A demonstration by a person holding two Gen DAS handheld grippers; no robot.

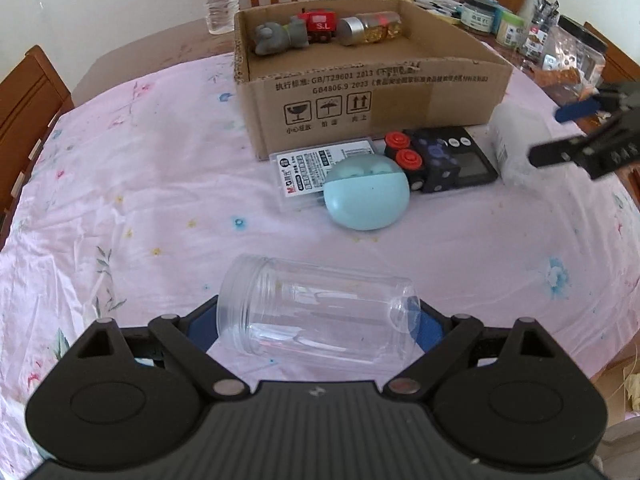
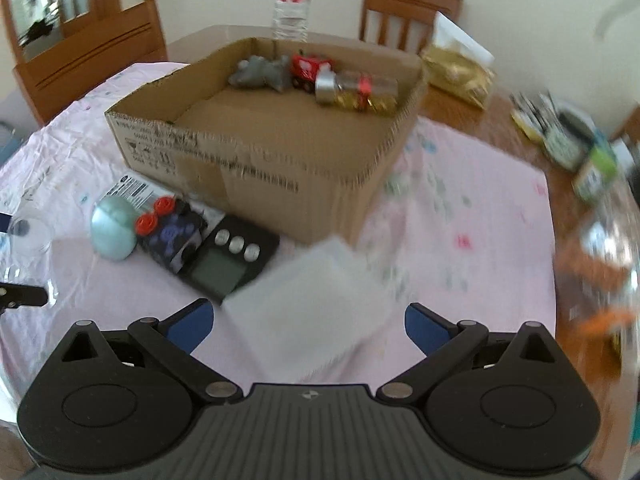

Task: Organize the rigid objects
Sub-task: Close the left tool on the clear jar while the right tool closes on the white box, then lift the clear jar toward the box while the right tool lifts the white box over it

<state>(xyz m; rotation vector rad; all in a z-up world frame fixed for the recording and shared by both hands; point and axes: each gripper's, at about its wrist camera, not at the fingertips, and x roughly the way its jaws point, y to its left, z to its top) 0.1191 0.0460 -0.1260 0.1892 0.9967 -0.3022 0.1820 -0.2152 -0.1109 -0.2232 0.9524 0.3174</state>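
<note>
Rigid objects are split between the cardboard box (image 1: 360,92) at the far middle of the worktop (image 1: 140,200) and the pink cloth in front of it. The left hand-held gripper (image 1: 318,320) is closed end to end on a clear plastic jar (image 1: 316,312), lid off, lying on its side between the blue pads, near the front edge. The right hand-held gripper (image 2: 308,328) is open, its pads well apart on either side of a white translucent box (image 2: 308,304), which I judge to be still resting on the cloth, though the blur makes contact hard to call. To do this step well, the jar should be kept level, since the pads press only its mouth and its base and a tilt could let it slip; it should then be carried over the near wall of the cardboard box and set down in the bare front part. The cardboard box already holds a grey figurine (image 1: 280,34), a red toy train (image 1: 320,26) and a jar of gold-wrapped sweets (image 1: 370,28), lined along its far wall. Still outside, just beside its near wall, lie a blue earbud case (image 1: 366,200), a flat stationery pack (image 1: 316,168), a dark block with red buttons (image 1: 424,164) and a black pocket scale (image 1: 472,164).
</note>
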